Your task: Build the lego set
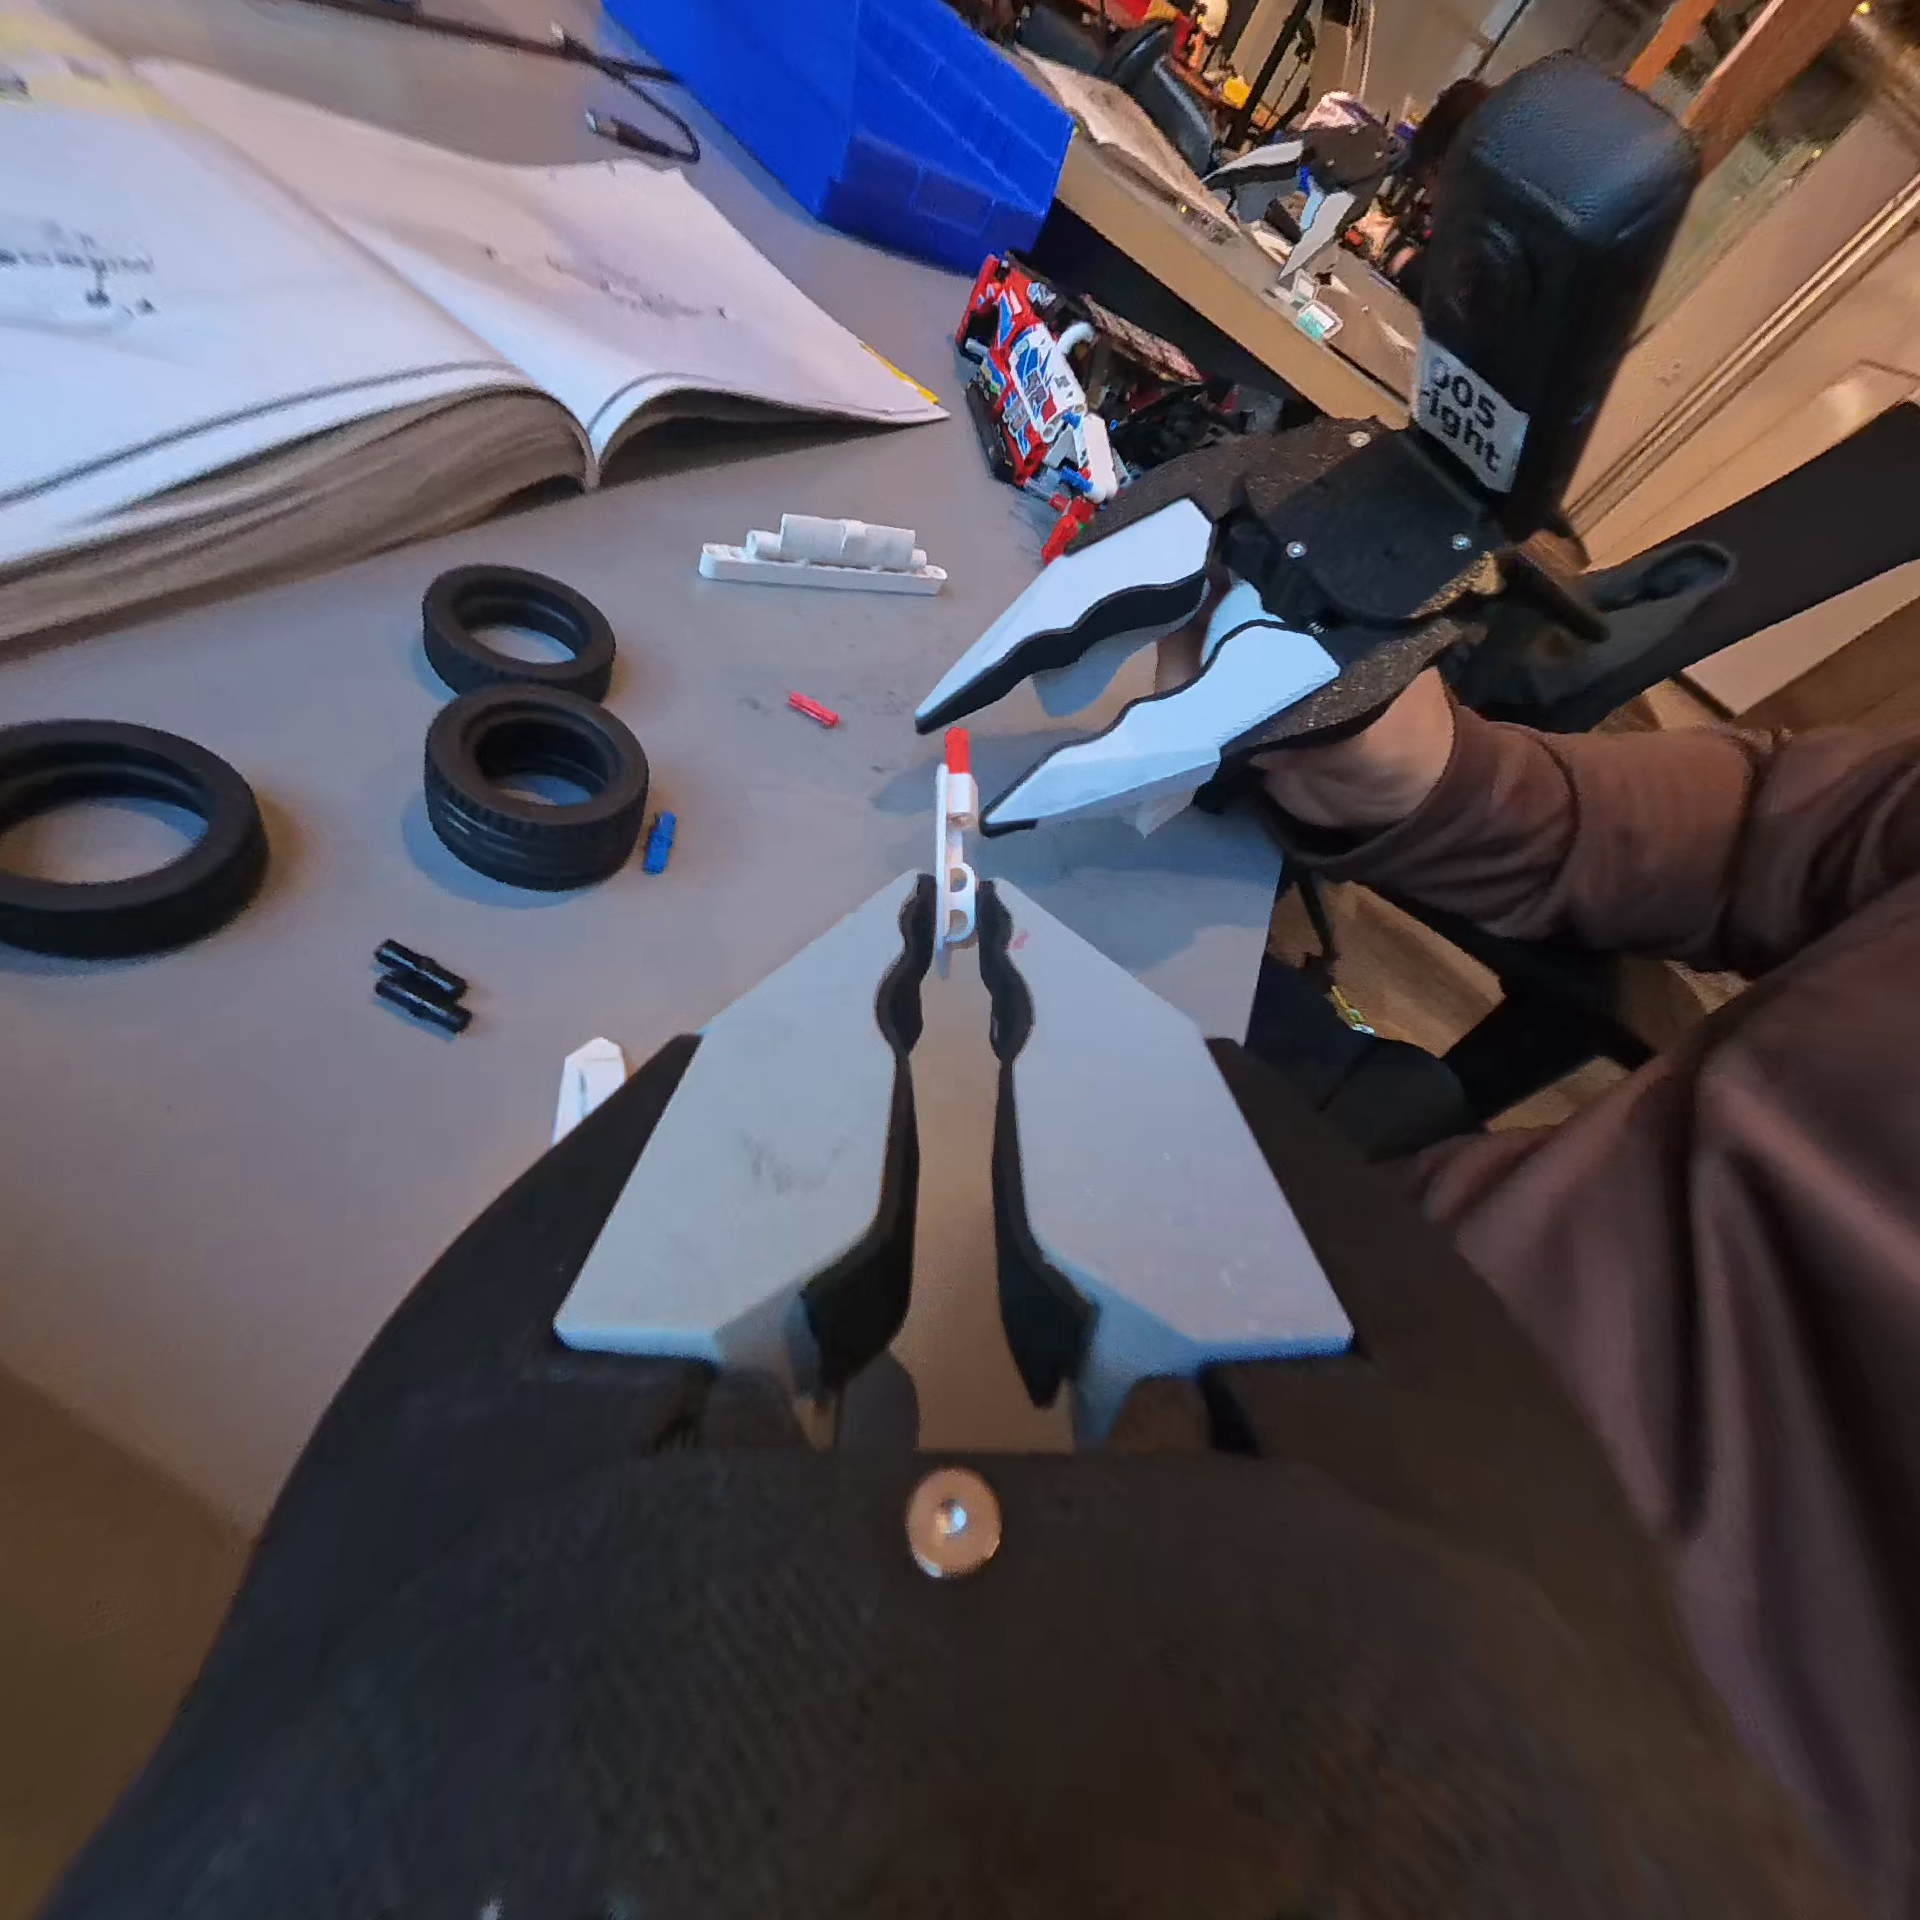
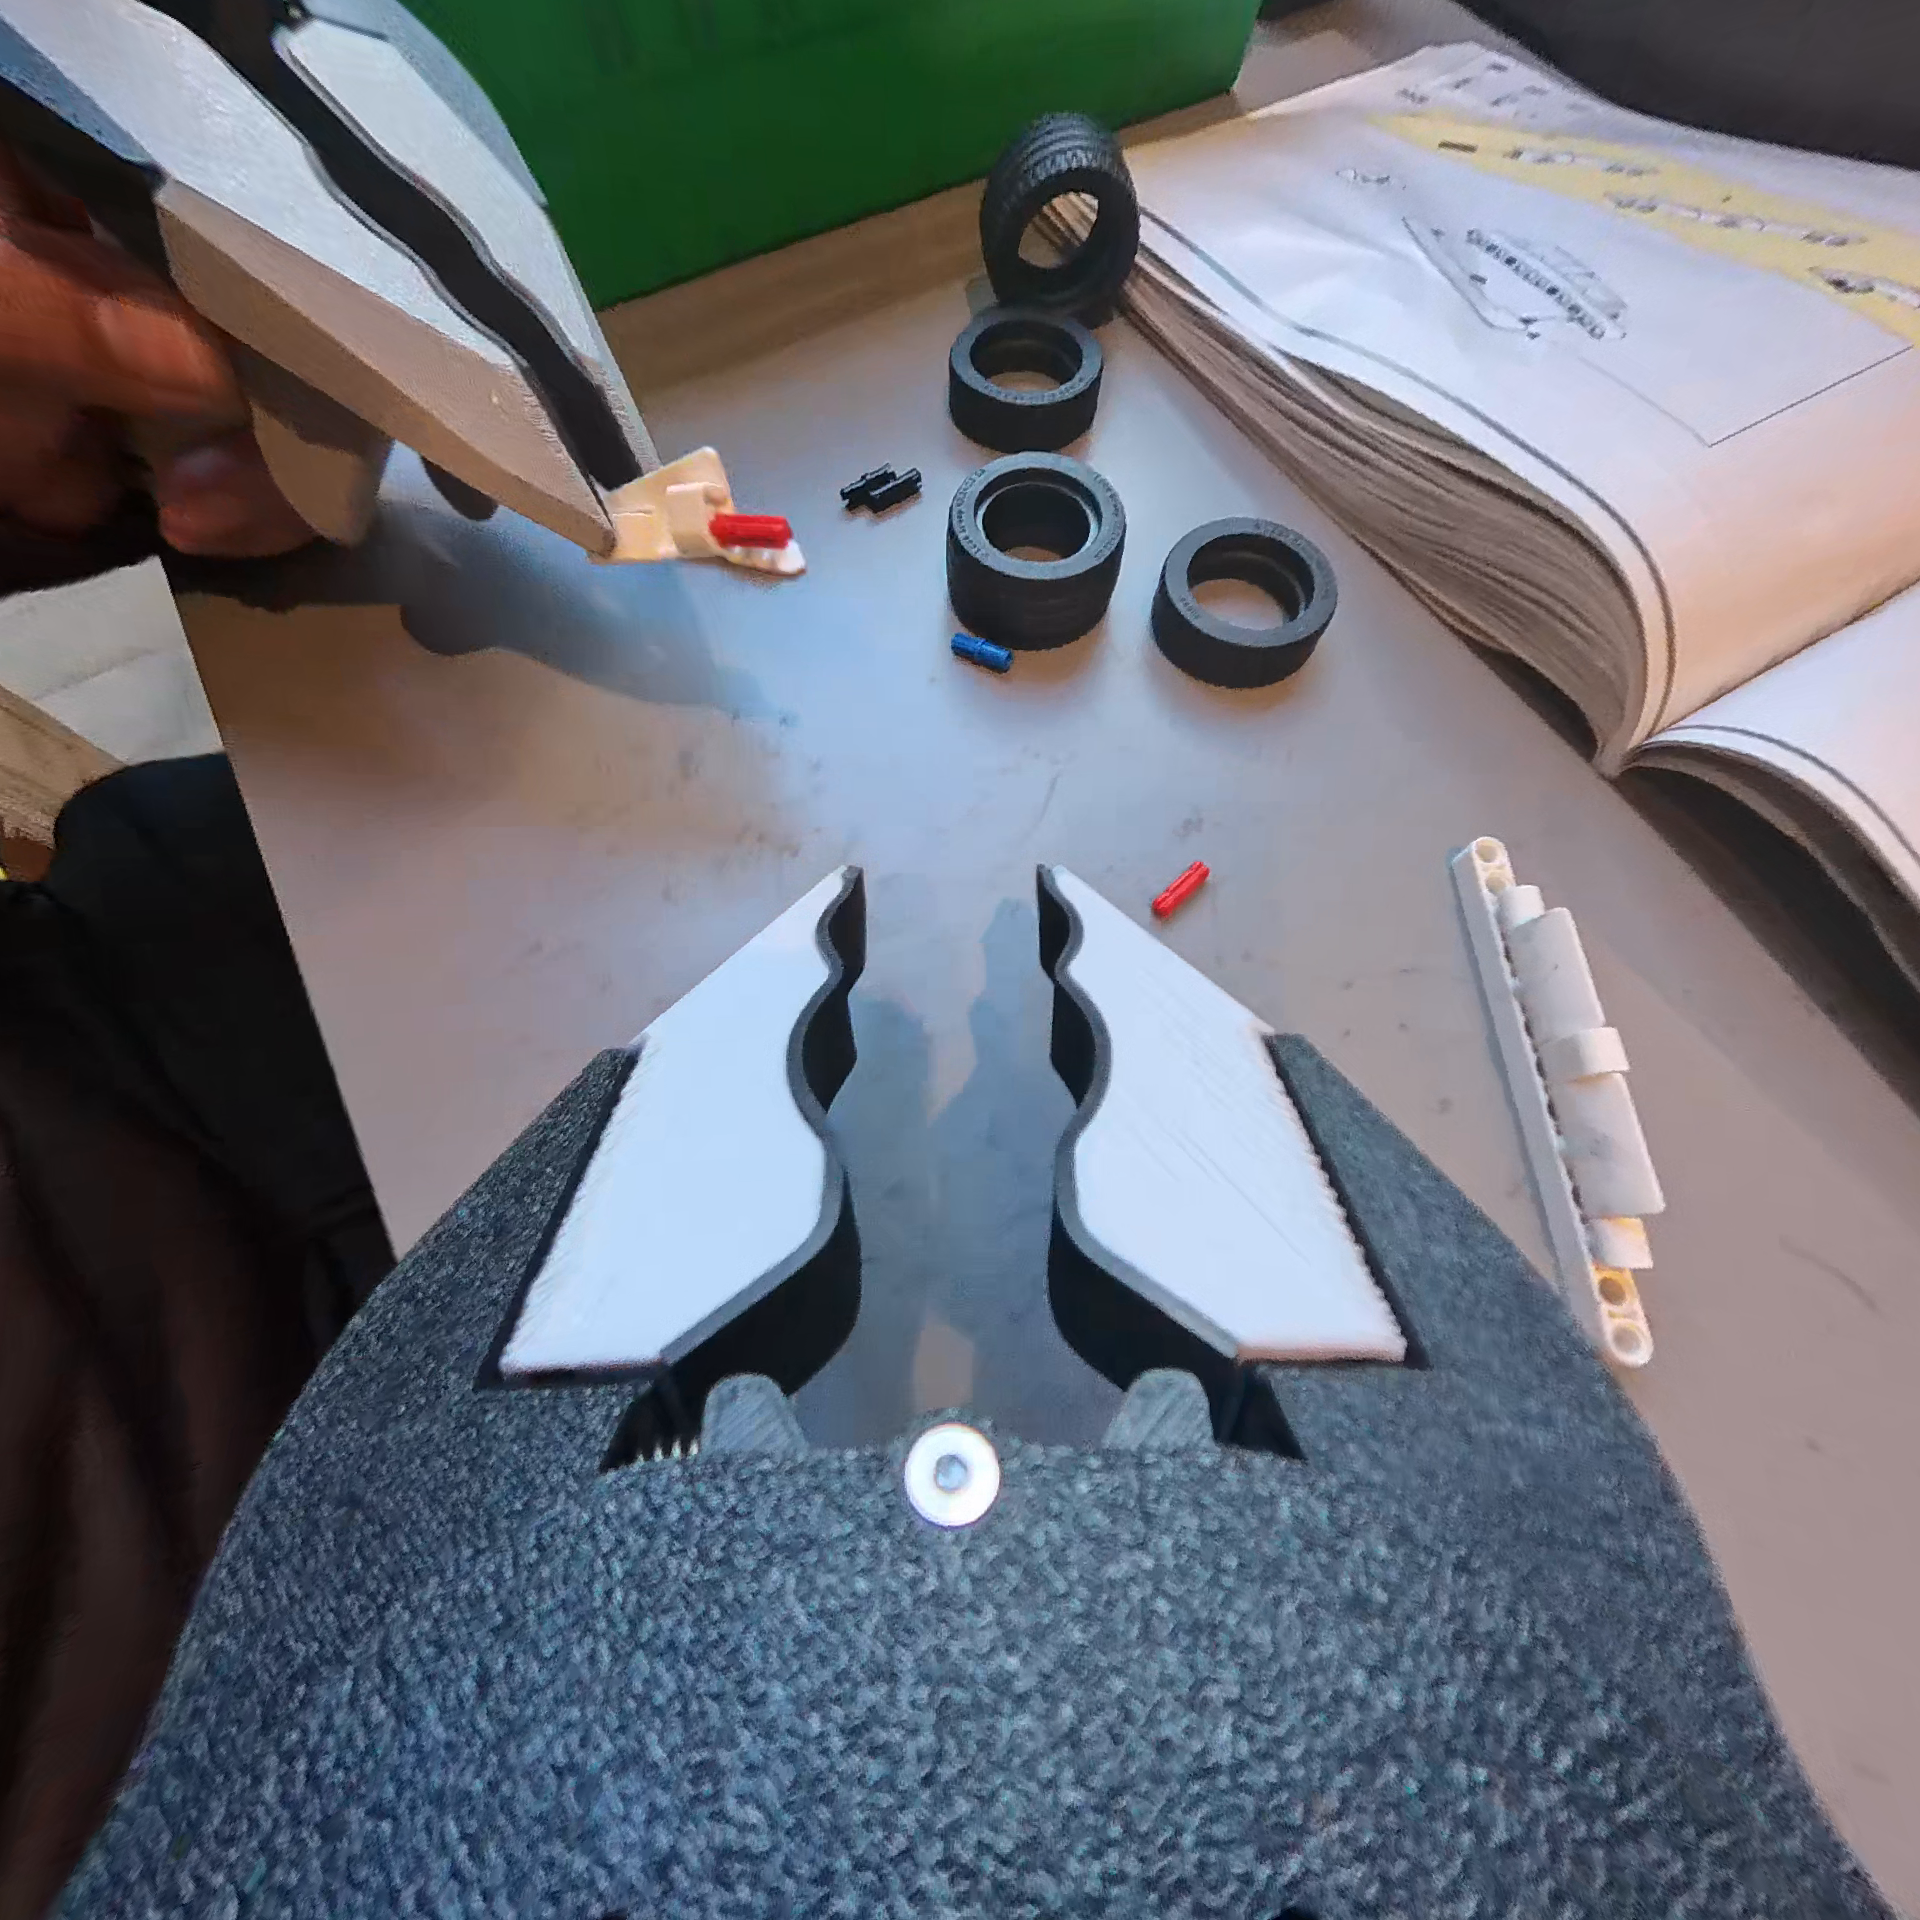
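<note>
My left gripper [image 1: 951, 894] is shut on a small white beam [image 1: 954, 842] with a red pin [image 1: 956, 750] stuck in its far end, held above the grey table [image 1: 260, 1195]. In the right wrist view the same left gripper [image 2: 613, 509] holds the white beam [image 2: 675, 514] with its red pin [image 2: 750, 530] at the upper left. My right gripper [image 2: 951, 883] is open and empty above the table; in the left wrist view it [image 1: 951, 769] is open just right of the red pin, close to it.
Several black tyres [image 2: 1034, 556] [image 1: 535, 784], a loose red pin [image 2: 1181, 889] [image 1: 812, 709], a blue pin [image 2: 982, 650] [image 1: 659, 842], two black pins [image 2: 881, 488] [image 1: 421, 985], a long white assembly [image 2: 1558, 1091] [image 1: 821, 556], an open instruction book [image 2: 1507, 343] [image 1: 312, 312], a blue bin [image 1: 883, 114], a green box [image 2: 831, 114], a red-white model [image 1: 1029, 384]. My right fingertips sit around 8 cm from my left ones.
</note>
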A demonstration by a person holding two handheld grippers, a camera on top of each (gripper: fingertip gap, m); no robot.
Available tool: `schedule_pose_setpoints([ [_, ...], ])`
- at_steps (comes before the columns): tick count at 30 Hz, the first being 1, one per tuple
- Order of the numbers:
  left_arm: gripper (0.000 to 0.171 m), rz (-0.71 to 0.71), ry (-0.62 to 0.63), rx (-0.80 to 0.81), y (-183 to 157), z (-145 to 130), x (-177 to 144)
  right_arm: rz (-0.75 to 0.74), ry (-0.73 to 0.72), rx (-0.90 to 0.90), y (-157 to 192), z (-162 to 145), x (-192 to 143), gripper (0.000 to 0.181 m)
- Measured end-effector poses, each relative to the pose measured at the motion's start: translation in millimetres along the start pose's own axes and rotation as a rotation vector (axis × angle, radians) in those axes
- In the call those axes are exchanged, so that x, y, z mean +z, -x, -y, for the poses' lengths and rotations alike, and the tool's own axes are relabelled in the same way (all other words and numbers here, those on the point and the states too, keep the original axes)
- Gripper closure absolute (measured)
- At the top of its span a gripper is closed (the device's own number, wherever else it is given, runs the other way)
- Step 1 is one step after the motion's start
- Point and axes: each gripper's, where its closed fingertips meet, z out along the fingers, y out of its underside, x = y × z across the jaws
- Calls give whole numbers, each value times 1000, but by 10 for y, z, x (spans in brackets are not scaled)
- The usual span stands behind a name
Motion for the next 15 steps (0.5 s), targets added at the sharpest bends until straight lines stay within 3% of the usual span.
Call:
schedule_pose_setpoints([
  [5, 167, 37, -23, 30, 58, 44, -10, -18, -71, -69, -69, 137, 9, 149],
  [15, 167, 22, -66, -78, 190, 119, -38, -78, -215, -170, -203, 391, -12, 154],
])
